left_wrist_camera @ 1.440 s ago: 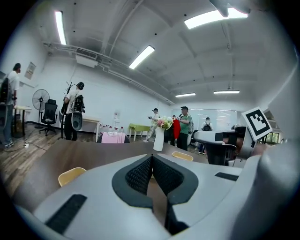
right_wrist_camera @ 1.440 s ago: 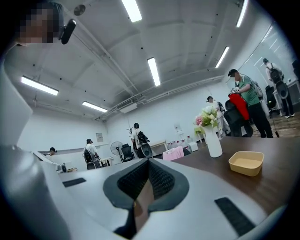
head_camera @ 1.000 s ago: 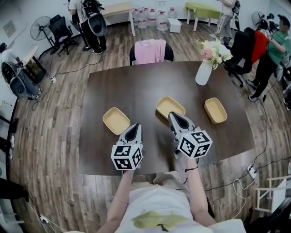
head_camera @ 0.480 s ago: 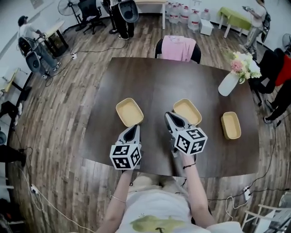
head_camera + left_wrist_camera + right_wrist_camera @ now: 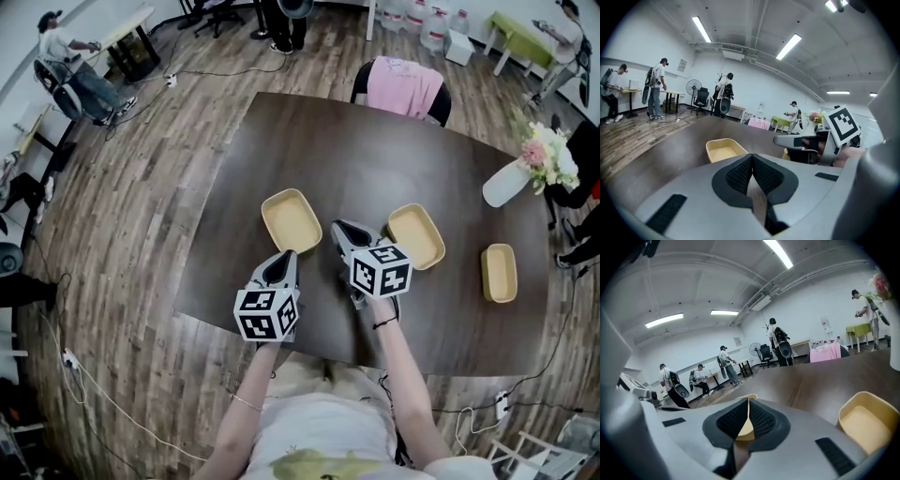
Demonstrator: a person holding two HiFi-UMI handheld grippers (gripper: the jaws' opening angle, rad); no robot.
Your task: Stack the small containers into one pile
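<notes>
Three shallow yellow containers lie apart on the dark table [image 5: 309, 141]: a left one [image 5: 292, 220], a middle one [image 5: 415, 236] and a right one [image 5: 499, 273]. My left gripper [image 5: 286, 258] hovers shut and empty just short of the left container's near edge; that container [image 5: 725, 150] lies ahead of its closed jaws [image 5: 752, 157]. My right gripper [image 5: 339, 228] is shut and empty between the left and middle containers. In the right gripper view the left container [image 5: 746, 430] shows behind the closed jaws [image 5: 748, 401], and the middle container [image 5: 867, 423] lies to the right.
A white vase of flowers [image 5: 506, 183] stands at the table's far right. A chair draped with pink cloth [image 5: 403, 86] is at the far side. The table's near edge runs just under my hands. People stand around the room.
Both grippers have shifted left over the table, still shut. The right gripper went from the middle container's near edge to the gap between the left and middle containers. The head view swung too.
</notes>
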